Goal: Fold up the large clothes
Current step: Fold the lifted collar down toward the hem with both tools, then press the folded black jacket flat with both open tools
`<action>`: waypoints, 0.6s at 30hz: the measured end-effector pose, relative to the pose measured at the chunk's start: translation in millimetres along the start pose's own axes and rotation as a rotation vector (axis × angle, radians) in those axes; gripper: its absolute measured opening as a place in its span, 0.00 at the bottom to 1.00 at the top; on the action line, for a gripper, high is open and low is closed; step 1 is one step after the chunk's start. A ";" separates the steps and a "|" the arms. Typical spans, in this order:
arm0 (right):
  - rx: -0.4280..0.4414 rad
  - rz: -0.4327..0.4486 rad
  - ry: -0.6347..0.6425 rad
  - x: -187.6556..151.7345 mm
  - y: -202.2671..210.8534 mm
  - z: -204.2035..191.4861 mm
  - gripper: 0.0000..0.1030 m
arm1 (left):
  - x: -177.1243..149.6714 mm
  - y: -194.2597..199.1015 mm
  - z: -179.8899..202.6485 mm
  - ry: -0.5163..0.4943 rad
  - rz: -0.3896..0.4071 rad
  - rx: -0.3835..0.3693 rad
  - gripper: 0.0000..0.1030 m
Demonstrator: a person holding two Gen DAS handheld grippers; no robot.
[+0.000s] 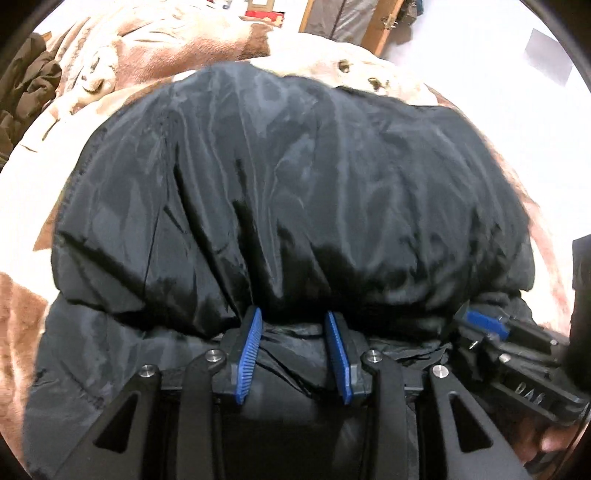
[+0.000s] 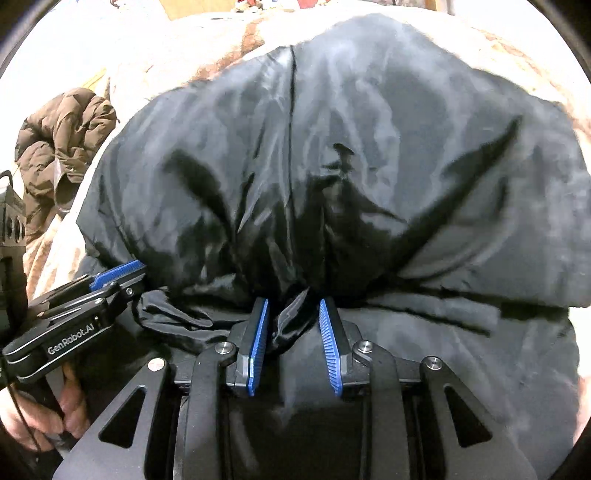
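A large black puffy jacket (image 1: 288, 192) lies folded over on a brown and cream blanket (image 1: 155, 55); it also fills the right wrist view (image 2: 351, 166). My left gripper (image 1: 293, 317) has its blue pads apart, with the jacket's folded edge between them. My right gripper (image 2: 293, 304) also has its pads apart around a bunch of black fabric. Each gripper shows in the other's view: the right one at the right edge (image 1: 480, 321), the left one at the left edge (image 2: 118, 271).
A brown puffy garment (image 2: 62, 147) lies bunched on the blanket to the left; it also shows in the left wrist view (image 1: 26, 85). A wooden door frame (image 1: 388, 26) and a white wall stand behind the bed.
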State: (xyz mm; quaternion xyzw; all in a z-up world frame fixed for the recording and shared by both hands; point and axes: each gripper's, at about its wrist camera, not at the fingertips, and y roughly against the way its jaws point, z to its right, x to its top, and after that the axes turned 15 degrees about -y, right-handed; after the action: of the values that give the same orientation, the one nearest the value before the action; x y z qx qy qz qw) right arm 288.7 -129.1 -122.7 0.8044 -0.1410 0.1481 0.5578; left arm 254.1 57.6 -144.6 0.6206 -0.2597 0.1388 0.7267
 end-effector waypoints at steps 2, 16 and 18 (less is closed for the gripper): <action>0.029 0.054 0.027 0.6 29.5 -4.1 0.28 | -2.9 17.0 0.3 -0.009 0.007 -0.024 0.38; -0.044 0.165 -0.168 72.0 18.7 68.4 0.29 | 42.7 24.3 -81.5 0.136 0.100 0.097 0.44; -0.022 0.157 -0.188 62.6 8.7 78.1 0.29 | 34.2 6.3 -84.9 0.145 0.086 0.069 0.45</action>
State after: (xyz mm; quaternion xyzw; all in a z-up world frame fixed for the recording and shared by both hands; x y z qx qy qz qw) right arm 349.0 -209.3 -116.5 0.7950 -0.2570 0.1139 0.5376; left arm 296.5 137.4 -128.6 0.6217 -0.2280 0.2234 0.7152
